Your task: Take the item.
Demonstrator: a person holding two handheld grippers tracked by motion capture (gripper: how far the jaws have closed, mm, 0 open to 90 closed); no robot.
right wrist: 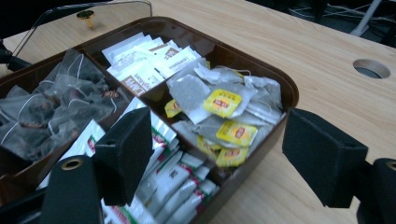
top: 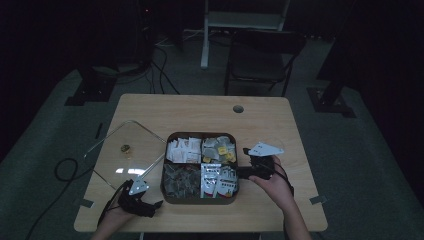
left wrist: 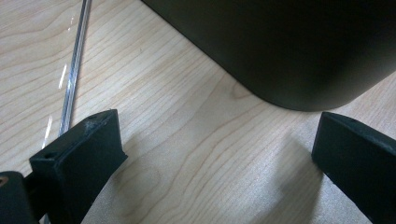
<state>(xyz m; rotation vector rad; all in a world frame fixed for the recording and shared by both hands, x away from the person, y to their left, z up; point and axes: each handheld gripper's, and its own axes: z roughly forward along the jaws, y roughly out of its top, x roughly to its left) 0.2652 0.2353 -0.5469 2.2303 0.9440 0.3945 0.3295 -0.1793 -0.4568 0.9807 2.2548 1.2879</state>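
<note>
Right tool (right wrist: 215,154), released and empty, hovers at the right edge of the tea box (top: 200,200) mid-desk, yellow-tagged teabags (right wrist: 224,119) just ahead; left tool (top: 142,202) rests released, farther off.

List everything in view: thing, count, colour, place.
table: one, light wood, centre
compartment box: one, dark brown, mid-table
white sachets: several, white, far-left compartment
yellow-tagged tea bags: several, grey with yellow tags, far-right compartment
mesh tea bags: several, dark, near-left compartment
striped packets: several, white with red and green, near-right compartment
clear lid: one, transparent with gold knob, left of the box
chair: one, dark, beyond the table
left gripper: black, jaws open, beside the box's near-left corner
right gripper: black, jaws open, at the box's right edge
</note>
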